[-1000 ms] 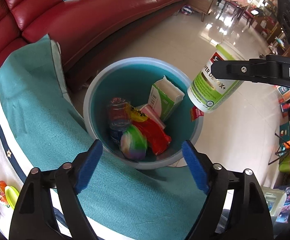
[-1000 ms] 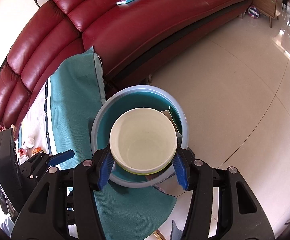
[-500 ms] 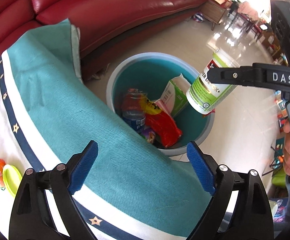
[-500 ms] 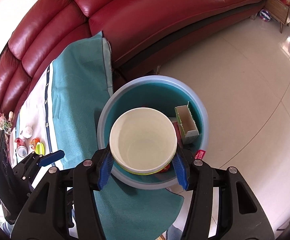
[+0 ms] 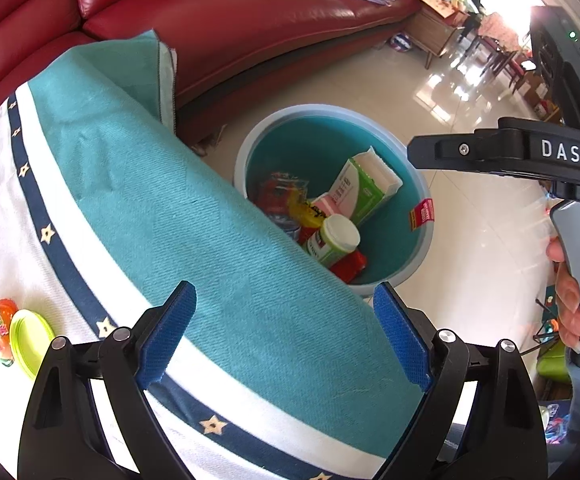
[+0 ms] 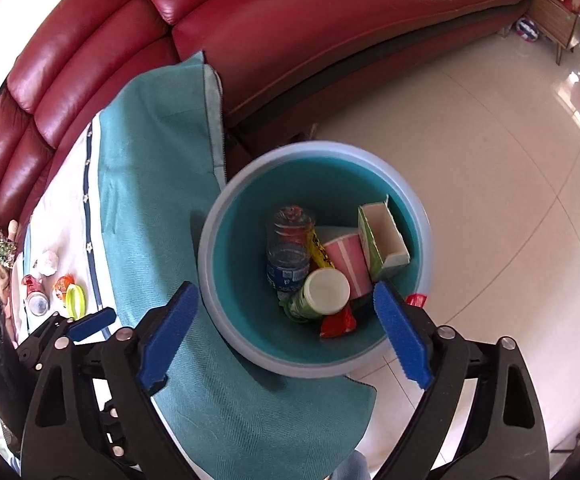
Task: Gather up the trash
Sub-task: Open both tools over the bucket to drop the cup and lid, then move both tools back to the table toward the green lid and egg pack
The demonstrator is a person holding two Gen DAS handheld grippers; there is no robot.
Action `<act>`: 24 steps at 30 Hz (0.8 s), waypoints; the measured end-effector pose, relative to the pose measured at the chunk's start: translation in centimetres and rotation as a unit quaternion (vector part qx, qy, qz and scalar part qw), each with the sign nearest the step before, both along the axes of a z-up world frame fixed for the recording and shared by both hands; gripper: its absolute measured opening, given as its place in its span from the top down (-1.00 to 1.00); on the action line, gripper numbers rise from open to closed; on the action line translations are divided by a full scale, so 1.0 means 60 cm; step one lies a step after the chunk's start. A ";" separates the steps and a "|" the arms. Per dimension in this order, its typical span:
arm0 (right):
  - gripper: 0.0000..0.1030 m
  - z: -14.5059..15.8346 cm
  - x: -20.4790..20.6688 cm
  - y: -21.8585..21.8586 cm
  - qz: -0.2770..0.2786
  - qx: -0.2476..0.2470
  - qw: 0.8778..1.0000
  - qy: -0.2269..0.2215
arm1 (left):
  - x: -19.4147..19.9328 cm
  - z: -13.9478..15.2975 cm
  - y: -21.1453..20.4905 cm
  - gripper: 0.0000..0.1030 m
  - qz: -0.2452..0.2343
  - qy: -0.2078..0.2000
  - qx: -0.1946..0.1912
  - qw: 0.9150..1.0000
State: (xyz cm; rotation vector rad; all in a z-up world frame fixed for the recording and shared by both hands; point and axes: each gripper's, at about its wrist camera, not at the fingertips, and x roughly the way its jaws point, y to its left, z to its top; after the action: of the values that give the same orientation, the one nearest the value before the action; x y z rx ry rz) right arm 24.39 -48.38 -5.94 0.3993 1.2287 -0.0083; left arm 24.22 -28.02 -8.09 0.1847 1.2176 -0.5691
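Right wrist view: the green-labelled bottle [image 6: 322, 294] lies inside the round bin [image 6: 226, 208], base facing up as a pale flat disc, its cylindrical body tilted against the other trash. Around it sit a clear crumpled plastic bottle [image 6: 290, 248], a pink striped paper cup [image 6: 348, 260], an open green-and-white carton [image 6: 382, 240] leaning on the far wall, and a red glossy wrapper [image 6: 336, 324] beneath. The bin has a pale blue rim and a teal interior; it stands on the glossy tiled floor [image 6: 490, 160], just beside the surface draped in a teal woven cloth [image 6: 158, 184] with a white and navy starred border.

Right claw [image 6: 286, 332]: jaws have just been opening and now stand wide, released, with nothing pressed between the blue textured pads; the bottle lies below them in the bin. It points steeply downward over the bin mouth.

Left wrist view: the left claw [image 5: 284, 336] is likewise released, its jaws having just been opening, nothing between them, hanging over the cloth edge and angled steeply down. The bottle [image 5: 332, 240] shows its white base and green label among the wrappers. At the right edge a hand [image 5: 574, 296] wraps the grey pistol handle of the right claw's black body. A red leather sofa [image 5: 250, 20] curves behind the bin.
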 end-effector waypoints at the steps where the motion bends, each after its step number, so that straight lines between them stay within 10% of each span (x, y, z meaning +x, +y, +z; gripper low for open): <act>1: -0.69 -0.003 -0.002 0.001 -0.003 0.000 1.000 0.005 | -0.001 -0.001 0.006 -0.76 0.002 0.000 -0.001 1.000; 24: -0.70 0.022 -0.003 0.170 0.071 -0.017 0.997 0.005 | -0.042 0.023 0.194 -0.76 0.079 -0.014 -0.011 0.997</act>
State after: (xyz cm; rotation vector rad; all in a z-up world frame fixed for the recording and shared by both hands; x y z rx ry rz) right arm 24.24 -38.20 -4.62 0.2822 1.2623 0.0896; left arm 21.68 -16.37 -6.73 0.0775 1.1863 -0.4408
